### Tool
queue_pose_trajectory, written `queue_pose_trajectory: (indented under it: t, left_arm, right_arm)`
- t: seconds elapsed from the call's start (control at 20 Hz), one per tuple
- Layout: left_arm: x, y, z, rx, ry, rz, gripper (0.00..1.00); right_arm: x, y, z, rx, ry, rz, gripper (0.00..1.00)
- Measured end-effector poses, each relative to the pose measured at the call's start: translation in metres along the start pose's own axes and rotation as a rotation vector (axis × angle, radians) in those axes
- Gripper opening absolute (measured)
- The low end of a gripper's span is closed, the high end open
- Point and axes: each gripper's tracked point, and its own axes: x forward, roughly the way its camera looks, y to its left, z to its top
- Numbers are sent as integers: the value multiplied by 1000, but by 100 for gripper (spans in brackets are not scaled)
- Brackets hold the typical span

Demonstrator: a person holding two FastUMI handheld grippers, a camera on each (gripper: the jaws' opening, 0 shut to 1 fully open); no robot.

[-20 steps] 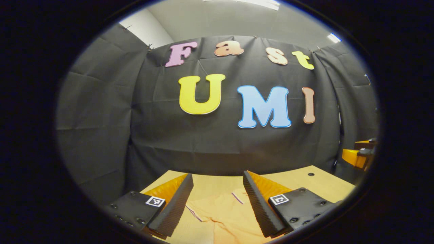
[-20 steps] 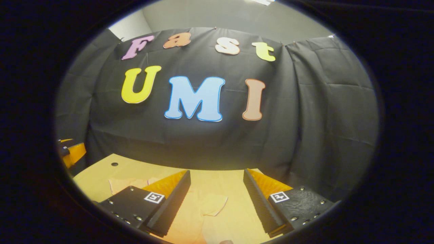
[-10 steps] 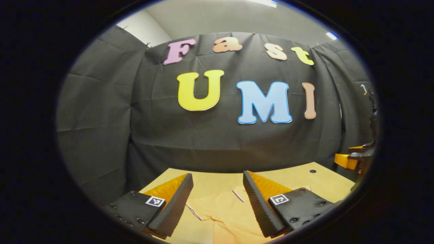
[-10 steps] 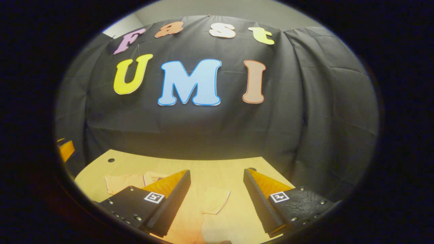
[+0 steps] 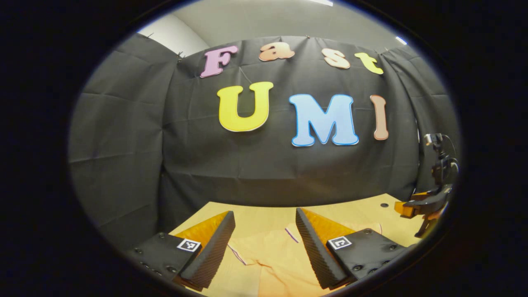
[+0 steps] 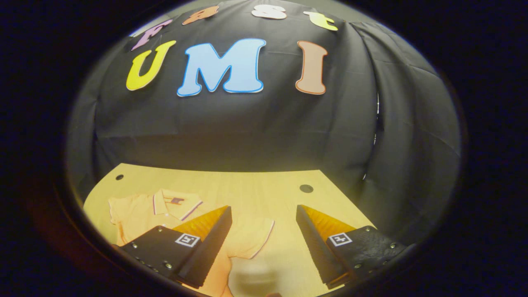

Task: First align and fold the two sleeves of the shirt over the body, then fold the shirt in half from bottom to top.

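Lying flat on the wooden tabletop (image 6: 255, 185), the orange shirt (image 6: 136, 214) showed a striped collar and one short sleeve (image 6: 251, 239) spread sideways | left tool (image 5: 264, 243) gaped wide above the shirt's cloth, gripping nothing | right tool (image 6: 264, 239) gaped wide over the sleeve, empty | black cloth wall (image 6: 247, 132) stood behind.

Left claw (image 5: 264, 243): fingers spread wide apart, nothing between them, pointing forward and slightly down, held above the table (image 5: 264, 216); right claw (image 6: 264, 241): fingers likewise spread wide, gripping nothing, tilted downward; the right claw also appears at the far right of the left gripper view (image 5: 416, 206), raised, its state unclear there.
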Motion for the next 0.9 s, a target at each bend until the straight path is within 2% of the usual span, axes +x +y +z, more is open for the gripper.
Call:
queue_pose_trajectory:
  t: [0.45, 0.65, 0.9]
  left_arm:
    - [-2, 4, -3, 9, 0, 37, 96]
    - [-18, 8, -12, 4, 1, 44, 96]
    - [-16, 7, -15, 8, 19, 51, 96]
  right_arm:
    - [65, 4, -49, -12, 146, 4, 98]
    - [90, 1, -74, 26, 227, 1, 99]
    - [116, -5, -111, 91, 354, -17, 98]
